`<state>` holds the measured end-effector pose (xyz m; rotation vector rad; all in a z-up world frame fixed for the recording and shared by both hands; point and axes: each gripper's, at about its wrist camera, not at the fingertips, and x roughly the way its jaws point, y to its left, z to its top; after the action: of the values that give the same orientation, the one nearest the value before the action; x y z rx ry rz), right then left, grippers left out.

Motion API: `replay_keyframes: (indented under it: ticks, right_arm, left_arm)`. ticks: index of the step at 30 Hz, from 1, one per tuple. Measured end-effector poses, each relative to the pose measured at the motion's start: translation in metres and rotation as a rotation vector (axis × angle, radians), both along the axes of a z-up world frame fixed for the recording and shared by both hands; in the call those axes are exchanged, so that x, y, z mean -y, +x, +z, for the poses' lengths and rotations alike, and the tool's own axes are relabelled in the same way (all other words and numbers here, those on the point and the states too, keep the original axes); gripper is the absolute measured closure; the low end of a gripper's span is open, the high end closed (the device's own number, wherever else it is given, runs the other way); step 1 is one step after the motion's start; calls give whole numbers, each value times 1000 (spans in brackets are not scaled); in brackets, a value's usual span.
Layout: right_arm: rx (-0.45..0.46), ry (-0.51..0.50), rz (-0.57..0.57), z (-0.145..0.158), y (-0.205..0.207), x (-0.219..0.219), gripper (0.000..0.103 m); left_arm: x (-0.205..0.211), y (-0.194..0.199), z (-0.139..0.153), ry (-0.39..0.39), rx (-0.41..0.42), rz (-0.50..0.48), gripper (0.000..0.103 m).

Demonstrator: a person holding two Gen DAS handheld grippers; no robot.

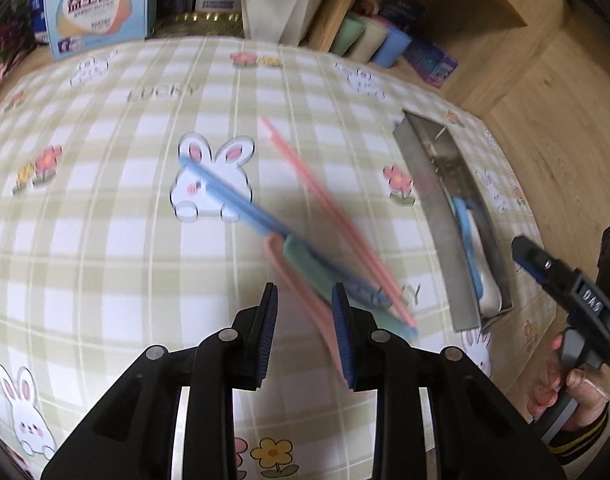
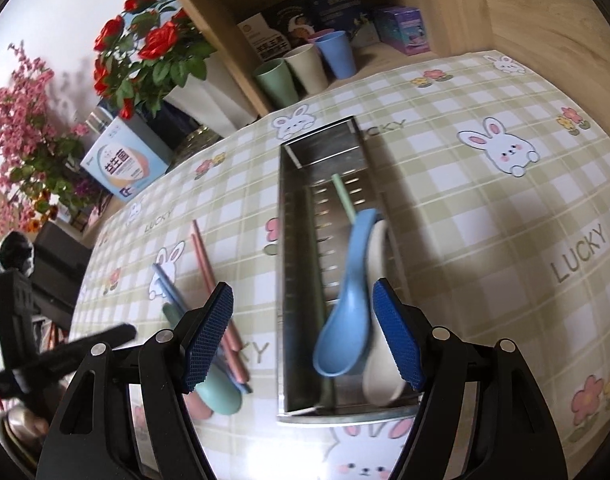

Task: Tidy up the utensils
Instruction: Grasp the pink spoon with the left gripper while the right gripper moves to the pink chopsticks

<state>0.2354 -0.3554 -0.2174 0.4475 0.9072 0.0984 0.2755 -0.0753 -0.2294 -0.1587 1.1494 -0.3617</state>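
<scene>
Checked tablecloth (image 2: 485,200) bearing a steel tray (image 2: 289,240) that holds a blue spoon (image 2: 345,320) and a white spoon (image 2: 381,384). Beside it, loose pink chopsticks (image 1: 325,200) and blue chopsticks (image 1: 241,200). Left gripper (image 1: 305,336) and right gripper (image 2: 305,332) angled downward, jaws parted, empty.

right gripper (image 2: 301,334) over steel utensil tray (image 2: 295,216), jaws wide, nothing btwn pads.

tray lies lengthwise on checked bunny tablecloth (image 2: 485,240); inside: blue spoon (image 2: 347,320) w/ bowl toward cam, leaning on a white spoon (image 2: 381,380), plus a green chopstick (image 2: 343,198) along the slotted floor. left of tray, on the cloth: pink chopsticks (image 2: 209,276), blue chopsticks (image 2: 173,296), green spoon (image 2: 221,394) and a pink spoon (image 2: 199,408) partly hidden behind left pad. left gripper (image 2: 65,348) blurred at far left. cups (image 2: 305,66), boxes, red flowers (image 2: 145,48) at back.
</scene>
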Motion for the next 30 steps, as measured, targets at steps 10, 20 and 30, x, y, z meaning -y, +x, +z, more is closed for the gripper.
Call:
replay_keyframes:
  ticks: [10, 20, 30]
  right_arm:
    - [8, -22, -2, 5, -3, -4, 33]
    - [12, -12, -4, 5, -4, 0, 33]
    - [17, 0, -16, 6, -6, 6, 33]
  left_arm:
    - [24, -2, -30, 45, -57, -16, 76]
    - [34, 8, -39, 97, -58, 3, 77]
    - [44, 2, -39, 208, -6, -23, 87]
